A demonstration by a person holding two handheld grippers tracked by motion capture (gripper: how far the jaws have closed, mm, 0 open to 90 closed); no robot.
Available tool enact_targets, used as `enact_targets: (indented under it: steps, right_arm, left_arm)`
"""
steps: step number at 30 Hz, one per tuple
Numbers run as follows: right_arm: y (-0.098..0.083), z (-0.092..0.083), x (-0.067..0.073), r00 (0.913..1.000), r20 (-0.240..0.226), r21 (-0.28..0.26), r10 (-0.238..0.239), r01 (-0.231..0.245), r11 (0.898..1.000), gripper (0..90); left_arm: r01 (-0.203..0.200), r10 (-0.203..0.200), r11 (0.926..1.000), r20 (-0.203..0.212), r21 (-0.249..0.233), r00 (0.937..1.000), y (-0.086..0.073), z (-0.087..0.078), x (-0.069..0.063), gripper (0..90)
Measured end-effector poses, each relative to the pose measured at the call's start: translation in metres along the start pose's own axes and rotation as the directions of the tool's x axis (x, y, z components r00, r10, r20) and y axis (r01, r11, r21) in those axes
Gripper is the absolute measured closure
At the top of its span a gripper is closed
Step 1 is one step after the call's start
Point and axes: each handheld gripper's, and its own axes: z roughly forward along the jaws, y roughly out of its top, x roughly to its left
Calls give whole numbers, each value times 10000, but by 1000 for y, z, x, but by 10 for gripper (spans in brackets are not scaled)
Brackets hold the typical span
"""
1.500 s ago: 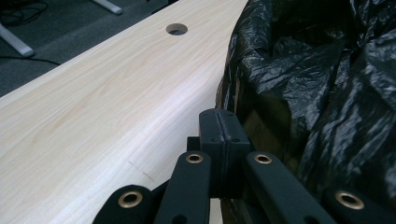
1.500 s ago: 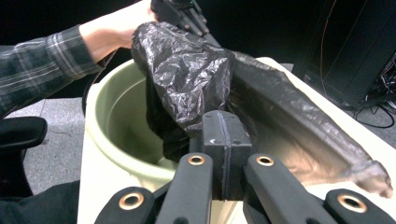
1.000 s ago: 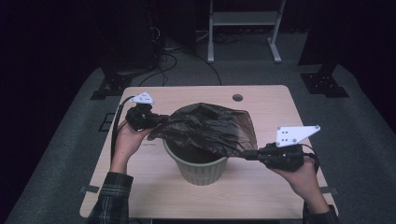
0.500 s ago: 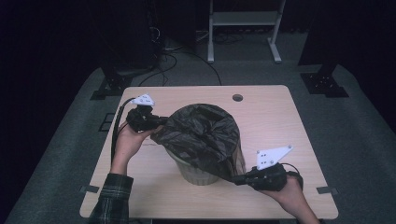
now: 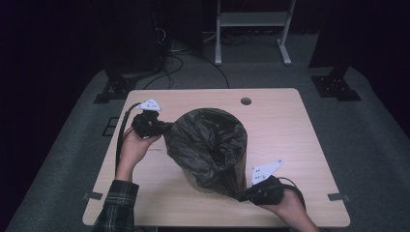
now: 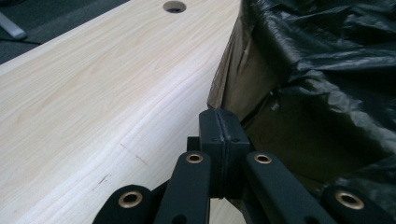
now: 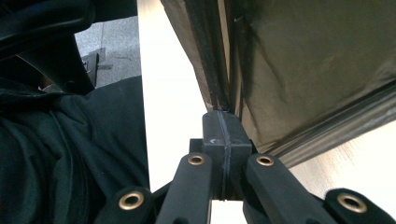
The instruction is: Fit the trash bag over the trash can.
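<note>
The thin, glossy black plastic bin liner point(image 5: 208, 145), crinkled and translucent brown where stretched, drapes over a round bin standing mid-table on the pale wooden table point(image 5: 290, 135). The left gripper point(image 5: 162, 128) clenches its edge at the rim; the right gripper point(image 5: 241, 195) pinches film low by the base. Pulling harder may tear the film or tip the bin, since both pinches are taut.

Your bench point(image 5: 290, 145) sits lit from overhead while the room at twelve o'clock stays dark. The black bag point(image 5: 208, 145) swallows detail. Close up, bench glare at six o'clock washes out, and the near links blur.
</note>
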Motion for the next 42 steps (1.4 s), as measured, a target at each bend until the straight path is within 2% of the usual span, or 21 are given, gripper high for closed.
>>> enact_targets:
  steps: [2,6,9,10,13,14,15,16,17,20,23,25,27,30,32,35,36,38,40,41,42]
  right_arm:
    - [2,3,0,10000,-53,59,-30,30,10000,900]
    - [3,10,-4,9998,187,400,41,-48,9992,900]
    - [-1,11,-9,9995,229,399,229,-238,9989,900]
    - [-1,11,-10,9994,249,377,228,-238,9990,900]
    - [-1,10,-9,9994,274,368,199,-209,9991,900]
    - [-1,9,-7,9994,305,336,133,-144,9993,894]
    - [0,8,-6,9993,382,265,60,-70,9996,834]
    - [0,4,-4,9990,440,94,53,-57,9999,779]
    - [1,1,-2,9988,479,-26,42,-40,10000,763]
    - [6,-17,4,9980,631,-649,-71,112,9978,726]
    - [14,-38,12,9973,698,-1323,-217,308,9907,719]
    - [25,-54,18,9961,796,-1822,-374,514,9819,719]
    - [37,-67,25,9940,895,-2383,-624,822,9677,716]
    - [57,-76,31,9936,821,-3027,-780,994,9479,700]
    - [73,-75,35,9915,879,-3151,-962,1193,9415,695]
    - [91,-65,38,9898,824,-3062,-1159,1358,9422,686]
    - [96,-61,37,9895,816,-2956,-1194,1384,9452,689]
    - [102,-54,36,9900,757,-3030,-1195,1370,9431,680]
    - [106,-49,35,9887,920,-2935,-1183,1405,9456,680]
    - [108,-46,33,9900,808,-2919,-1158,1346,9469,688]
    - [109,-44,33,9902,827,-2879,-1126,1319,9485,736]
  left_arm:
    - [28,-28,10000,-91,51,10000,0,1,1,899]
    - [19,-16,9999,-167,162,9999,-1,4,2,899]
    - [59,-56,9997,-141,223,9999,-2,7,2,900]
    - [149,-147,9997,-98,210,9998,-2,8,2,900]
    - [78,-77,9997,-52,250,10000,-3,11,1,900]
    - [58,-55,9996,-96,288,9999,-3,11,1,899]
    - [10,-6,9993,-115,361,9999,-3,10,1,899]
    - [46,-44,9995,-65,306,10000,-4,10,1,899]
    - [95,-94,9996,-45,255,9999,-5,10,2,899]
    - [177,-175,9997,-93,171,9998,-6,7,3,899]
    - [147,-146,9998,-109,132,9998,-6,5,2,899]
    - [84,-83,9999,-86,112,9999,-6,3,2,899]
    - [122,-121,9999,-84,62,9999,-6,3,0,898]
    - [35,-35,10000,-57,60,10000,-6,2,-2,898]
    - [-8,8,10000,-50,38,10000,-5,1,-3,898]
    - [24,-24,10000,-42,-24,10000,-6,0,-4,898]
    - [11,-11,10000,-37,-42,10000,-6,0,-4,898]
    - [-3,2,10000,-32,-72,10000,-6,-3,-4,898]
    - [-49,48,9999,-30,-96,10000,-6,-5,-4,898]
    - [-46,45,9999,-41,-128,10000,-6,-6,-4,898]
    - [-61,60,9999,-48,-138,10000,-6,-7,-5,898]
